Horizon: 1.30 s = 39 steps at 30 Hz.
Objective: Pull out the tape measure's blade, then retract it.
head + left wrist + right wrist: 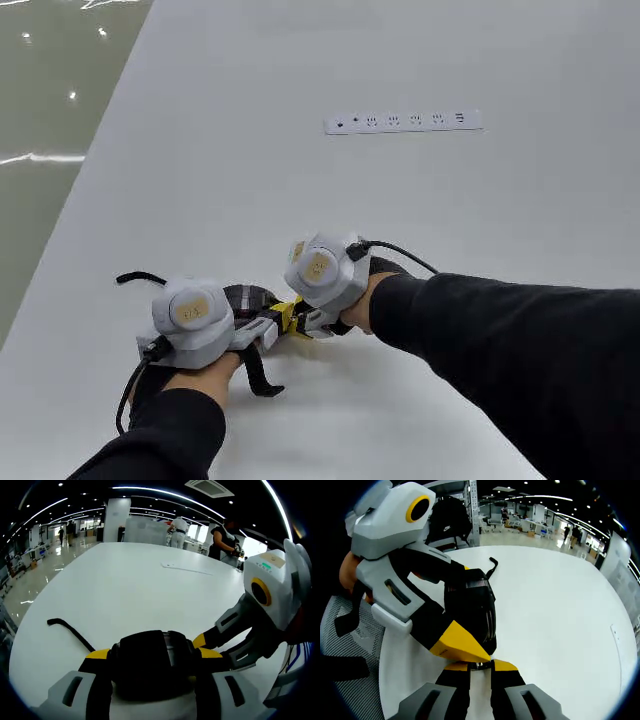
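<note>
Two claws on one tape measure (250, 300), low on white table (300, 180) toward near edge, well apart from power strip (402, 122). Left claw (152, 655): spread wide round black body, yellow tips pressed to either side. Right claw (480, 669): narrowed almost to nothing at case mouth, prob. nipped on blade hook (480, 664), though too small to say for sure. No blade length visible yet; judged as start of pull-out.

Risks from here:
- Slipping off hook w/ so thin a bite; likely cause a fast or skewed pull. Result: snap-back into case, start over.
- Dragging whole case along table instead of feeding blade out, given smooth rounded body and grip at tips only. Needs firm left hold and a pull straight away from mouth.
- Kinking blade w/ an upward or sideways pull.
- Snagging black strap (67, 626), loose on table beside body, under a claw or under blade.
- On retract: letting go at full length = whip-back, poss. jolting case out of left claw. Better to ease back while pinched.
</note>
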{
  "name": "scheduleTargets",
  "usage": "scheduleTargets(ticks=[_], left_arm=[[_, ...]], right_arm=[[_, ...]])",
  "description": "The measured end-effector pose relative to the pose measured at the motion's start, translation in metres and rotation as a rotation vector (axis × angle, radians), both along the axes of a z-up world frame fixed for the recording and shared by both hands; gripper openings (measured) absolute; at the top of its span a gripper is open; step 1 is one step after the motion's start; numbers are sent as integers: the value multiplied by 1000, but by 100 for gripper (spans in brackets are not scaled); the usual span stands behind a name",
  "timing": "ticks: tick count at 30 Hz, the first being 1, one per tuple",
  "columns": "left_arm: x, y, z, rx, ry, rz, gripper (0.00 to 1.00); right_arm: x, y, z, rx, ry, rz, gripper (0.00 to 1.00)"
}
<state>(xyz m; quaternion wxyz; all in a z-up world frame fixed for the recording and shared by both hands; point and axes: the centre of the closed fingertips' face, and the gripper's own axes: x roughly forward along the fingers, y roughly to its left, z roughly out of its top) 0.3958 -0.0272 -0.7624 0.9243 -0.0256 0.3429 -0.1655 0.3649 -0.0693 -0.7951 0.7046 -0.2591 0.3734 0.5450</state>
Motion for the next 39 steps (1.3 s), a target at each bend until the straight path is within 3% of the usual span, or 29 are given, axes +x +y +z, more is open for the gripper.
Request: scheduleTargets(ticks=[6,10,18,26,39], left_arm=[[0,1,0,10,0,0,62],[1,1,0,16,3,-2,62],[1,1,5,34,-17,-21,61],[8,4,22,-2,-57,2,59],[12,14,29,-38,-60,16,77]], right_arm=[[0,-1,0,-15,-17,-1,11],[-1,-2,1,-55,-71,54,11],[2,-5,10,-28,-58,45,13],[2,-11,18,2,-54,7,14],[-3,-35,32,53,-67,-75,21]])
